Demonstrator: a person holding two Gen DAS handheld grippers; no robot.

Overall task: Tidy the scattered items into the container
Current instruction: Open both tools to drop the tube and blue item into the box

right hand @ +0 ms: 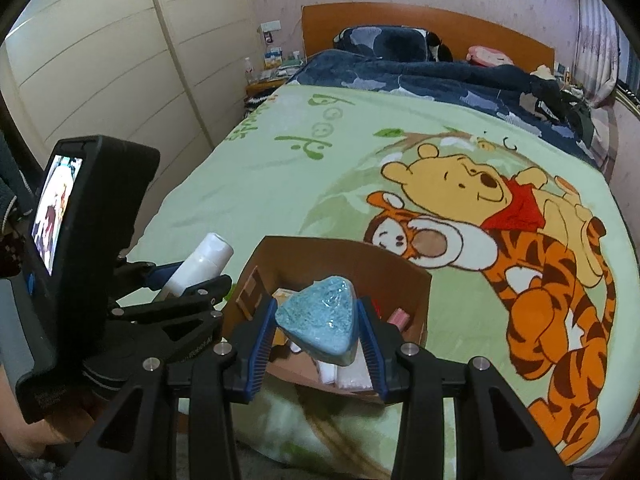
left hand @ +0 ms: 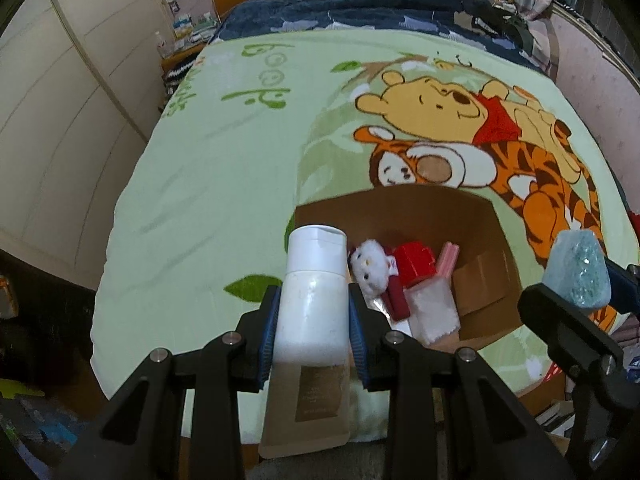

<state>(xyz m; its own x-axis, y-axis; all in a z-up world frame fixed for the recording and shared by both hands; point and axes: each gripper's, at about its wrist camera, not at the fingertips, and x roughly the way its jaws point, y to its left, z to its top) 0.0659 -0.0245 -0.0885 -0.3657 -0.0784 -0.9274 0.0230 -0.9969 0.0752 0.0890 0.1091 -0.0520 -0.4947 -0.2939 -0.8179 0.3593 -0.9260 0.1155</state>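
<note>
While both loads hang at the box: lower well inside before letting go.
Left wrist view: left gripper clamped on white bottle, fingers closed against its sides; held just short of cardboard box, with plush toy and red item already inside.
Right wrist view: right gripper pinching blue sponge, over the box's middle.

Fleecy cloth blanket, matt cardboard box, smooth plastic bottle.
</note>
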